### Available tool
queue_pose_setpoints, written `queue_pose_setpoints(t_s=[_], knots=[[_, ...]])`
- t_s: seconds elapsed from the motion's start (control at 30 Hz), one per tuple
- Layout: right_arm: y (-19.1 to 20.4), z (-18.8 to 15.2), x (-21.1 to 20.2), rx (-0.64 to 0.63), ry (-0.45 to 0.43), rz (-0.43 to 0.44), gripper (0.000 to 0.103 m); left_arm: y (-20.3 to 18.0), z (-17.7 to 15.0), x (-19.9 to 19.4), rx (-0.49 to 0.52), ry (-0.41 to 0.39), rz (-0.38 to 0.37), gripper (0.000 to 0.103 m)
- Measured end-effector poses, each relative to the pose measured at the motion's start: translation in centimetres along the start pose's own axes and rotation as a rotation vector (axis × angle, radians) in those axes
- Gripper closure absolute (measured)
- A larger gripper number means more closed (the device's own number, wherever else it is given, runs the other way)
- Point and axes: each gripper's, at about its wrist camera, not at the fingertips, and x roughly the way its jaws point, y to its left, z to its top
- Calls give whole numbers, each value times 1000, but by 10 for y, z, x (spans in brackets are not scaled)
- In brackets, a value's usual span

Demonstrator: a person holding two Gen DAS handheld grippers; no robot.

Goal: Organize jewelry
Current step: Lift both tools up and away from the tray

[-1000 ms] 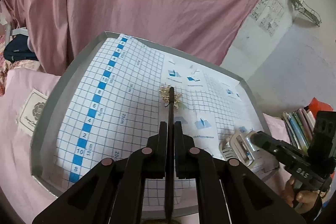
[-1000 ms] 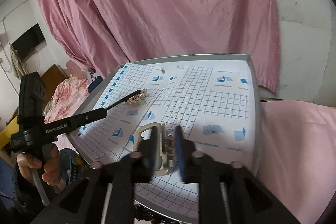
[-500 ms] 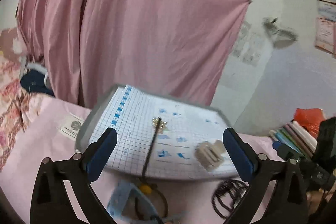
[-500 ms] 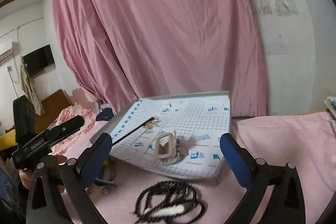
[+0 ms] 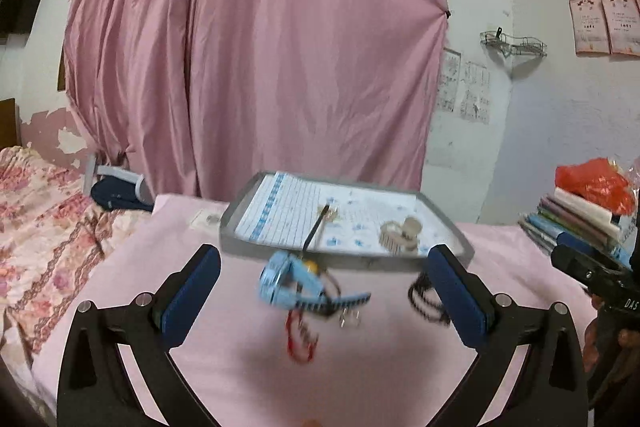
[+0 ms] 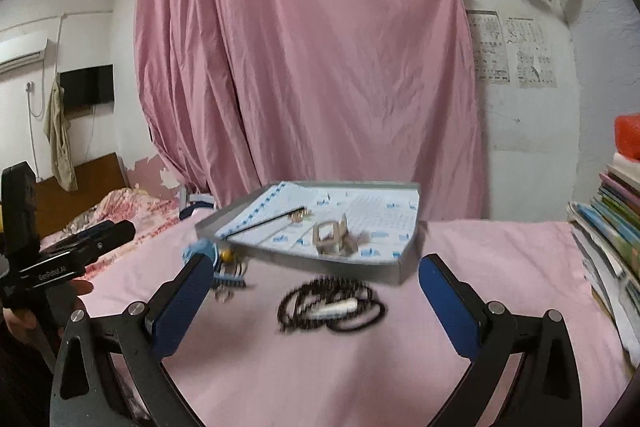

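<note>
Left gripper [image 5: 320, 283]: jaws spread wide apart, nothing between the blue pads, hanging above the pink cloth [image 5: 224, 355].
Right gripper [image 6: 316, 291]: also wide apart and empty-handed, blue pads framing the scene on either side.
Tray [image 5: 240, 241]: grey, lined with a blue-and-white grid sheet, sitting straight ahead of both sets of tongs, beyond the fingertips.
Hair stick [image 5: 316, 229]: long, thin and black, lying on the tray ahead of the left tongs, its gold ornament end [image 5: 330, 213] pointing away and its near end reaching the tray's front edge.
Hair claw [image 5: 402, 233]: beige, resting on the tray to the right of the stick; from the right tongs it sits dead ahead [image 6: 334, 237], just past the beads.
Black bead necklace [image 6: 332, 305]: coiled on the cloth between the right tongs' two fingers, in front of the tray, with a pale pendant-like piece lying across it.
Blue watch-like strap [image 5: 288, 281]: on the cloth between the left tongs' fingers, close to the tray's front edge; blurred, so details are hard to call.
Red piece [image 5: 300, 341]: small, red, on the cloth nearer the left tongs than the blue strap; too blurred to name.
Small ring-like bits [image 5: 350, 319]: just right of the red piece, kind unclear.
Books [image 6: 608, 227]: stacked far off to the right of the right tongs.
Curtain [image 6: 304, 59]: pink, hanging behind the tray.
</note>
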Motion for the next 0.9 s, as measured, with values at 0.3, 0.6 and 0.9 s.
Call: queue_pose_setpoints(t_s=[0.3, 0.6, 0.9], knots=[[9, -34, -15, -6, 39, -26, 0, -2, -46, -10, 20, 103, -3, 2], [6, -66, -6, -8, 133, -79, 0, 4, -70, -3, -7, 197, -29, 2], [6, -77, 2, 8, 186, -58, 0, 3, -75, -1, 9, 226, -15, 2]])
